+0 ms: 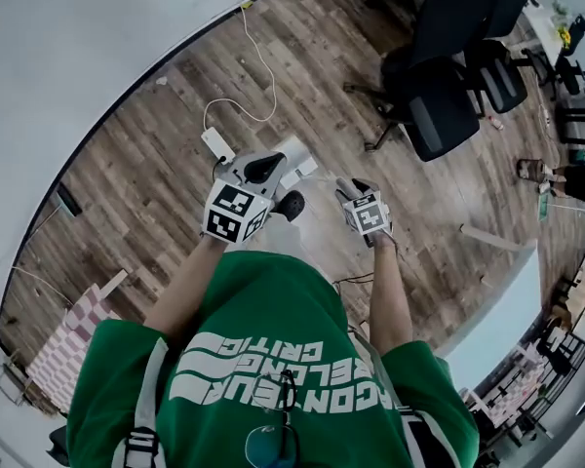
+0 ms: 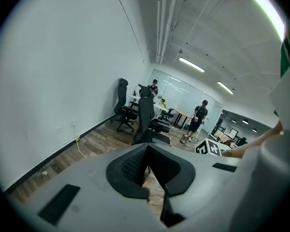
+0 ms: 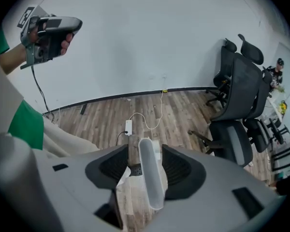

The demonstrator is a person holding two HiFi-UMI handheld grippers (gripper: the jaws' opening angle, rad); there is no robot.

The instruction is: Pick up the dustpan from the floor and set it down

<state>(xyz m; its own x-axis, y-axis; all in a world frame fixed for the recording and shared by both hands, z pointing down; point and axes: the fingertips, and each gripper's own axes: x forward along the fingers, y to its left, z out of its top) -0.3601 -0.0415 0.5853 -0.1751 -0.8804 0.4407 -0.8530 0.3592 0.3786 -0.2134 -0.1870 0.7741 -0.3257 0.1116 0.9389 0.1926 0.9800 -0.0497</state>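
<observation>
Right tool (image 3: 146, 167) wide open around the dustpan handle (image 3: 151, 178), no grip; left tool (image 2: 147, 164) closed, empty. Reckon the dustpan (image 1: 300, 158) sits on the floor (image 3: 183, 110): grip, lift, set-down all left.

A pale wood-plank floor (image 1: 175, 164) meets a plain white wall (image 1: 78, 37) along a dark baseboard (image 3: 111, 97). A white cord (image 1: 258, 76) trails from the wall to a power strip (image 1: 217, 144) lying on the boards. Black office chairs (image 1: 439, 105) cluster near desks. Long ceiling lights (image 2: 192, 65) run above glass partitions (image 2: 183, 93) at the far end.
</observation>
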